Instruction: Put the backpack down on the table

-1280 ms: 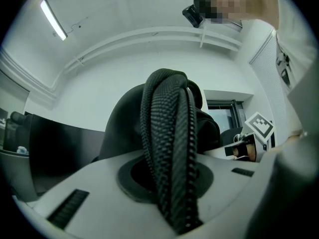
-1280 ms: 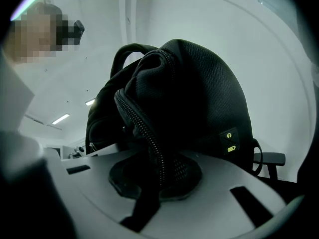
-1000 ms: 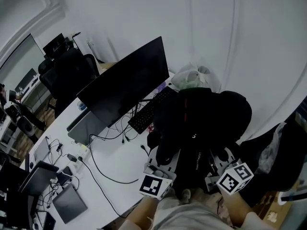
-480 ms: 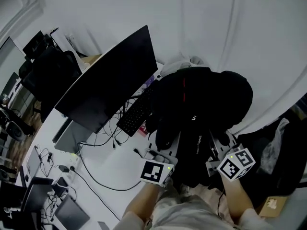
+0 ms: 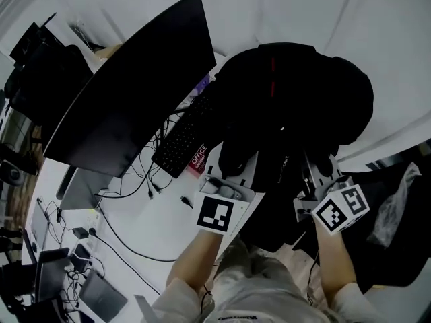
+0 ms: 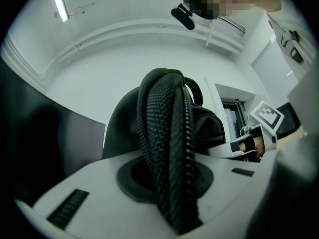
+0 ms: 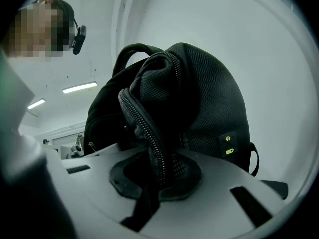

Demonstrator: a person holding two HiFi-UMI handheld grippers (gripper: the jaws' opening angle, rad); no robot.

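Note:
The black backpack (image 5: pixel 289 99) with a red stripe hangs over the right end of the white table (image 5: pixel 151 224), beside the keyboard (image 5: pixel 178 143). I cannot tell whether its bottom touches the table. My left gripper (image 5: pixel 232 165) is shut on a zippered edge of the backpack (image 6: pixel 167 133), which runs down between its jaws. My right gripper (image 5: pixel 316 170) is shut on another zippered fold (image 7: pixel 149 133) on the bag's right side. The backpack's rounded body (image 7: pixel 209 93) fills the right gripper view.
A large dark monitor (image 5: pixel 128 106) stands left of the bag, with black cables (image 5: pixel 128 237) trailing over the table. A red-and-white booklet (image 5: pixel 199 159) lies by the keyboard. Small devices (image 5: pixel 91 291) sit at the table's near left. The white wall (image 5: pixel 303 12) is close behind.
Both grippers have carried the backpack forward and a little lower, from the table's near edge to beside the keyboard and monitor. Both grips stay the same.

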